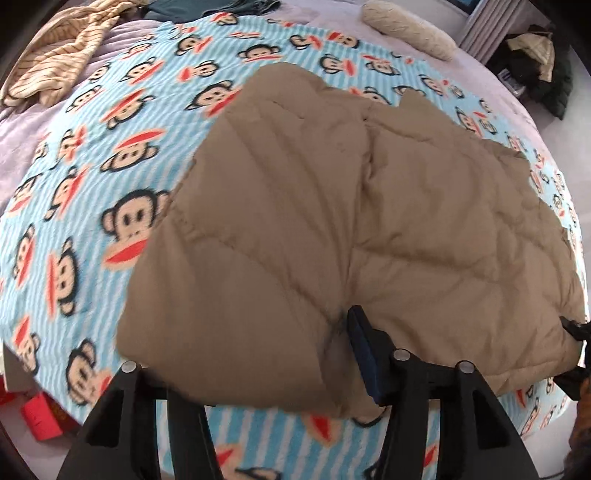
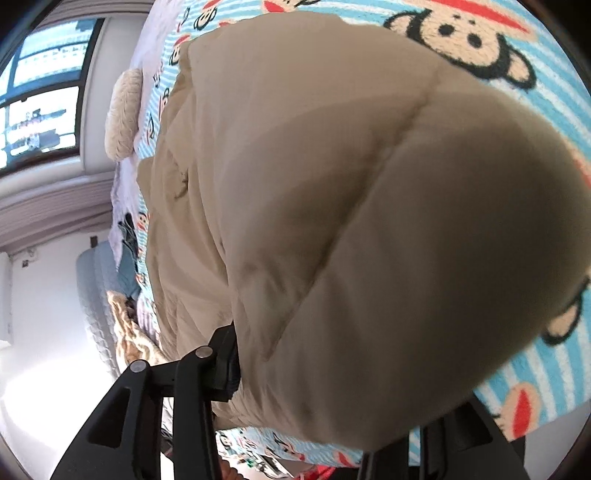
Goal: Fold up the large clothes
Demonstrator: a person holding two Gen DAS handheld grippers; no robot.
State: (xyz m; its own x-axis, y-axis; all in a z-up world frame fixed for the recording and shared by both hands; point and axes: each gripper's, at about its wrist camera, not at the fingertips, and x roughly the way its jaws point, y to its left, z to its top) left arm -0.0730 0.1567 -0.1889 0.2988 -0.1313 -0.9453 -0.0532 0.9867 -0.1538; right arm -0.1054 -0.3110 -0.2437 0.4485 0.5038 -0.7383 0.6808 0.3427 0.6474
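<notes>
— Where is the big tan puffy coat (image 1: 332,206) seen?

— It is laid on the blue striped monkey blanket (image 1: 92,192), which is spread over the bed (image 1: 22,133). In the left wrist view, the coat is seen filling the middle and right side of the blanket. Stitched lines are seen running across it, and its near edge is lifted.

— What is done with the left gripper (image 1: 258,354)?

— Its jaws are held wide apart, and a thick fold of the coat's near edge is caught between them. The right finger (image 1: 364,354) is pressed into the coat. The left finger is covered by the fabric, so it cannot be told how hard the fold is squeezed.

— And the right gripper (image 2: 321,402)?

— In the right wrist view, a fat bunch of the coat (image 2: 351,221) is held between its jaws too, also wide apart. The left finger (image 2: 227,365) is pushed against the bunch. The other finger is hidden under the cloth. The monkey blanket (image 2: 480,40) is seen behind the bunch.

— What else is seen around the coat?

— A striped beige garment (image 1: 55,55) is left crumpled at the far left corner of the bed. A dark teal piece of clothing (image 1: 207,7) is laid at the far edge. A fuzzy cream pillow (image 1: 406,29) is placed at the far right, well apart from the coat. A red box (image 1: 40,417) is seen low on the left, beside the bed. A window (image 2: 37,99) is seen in the right wrist view.
</notes>
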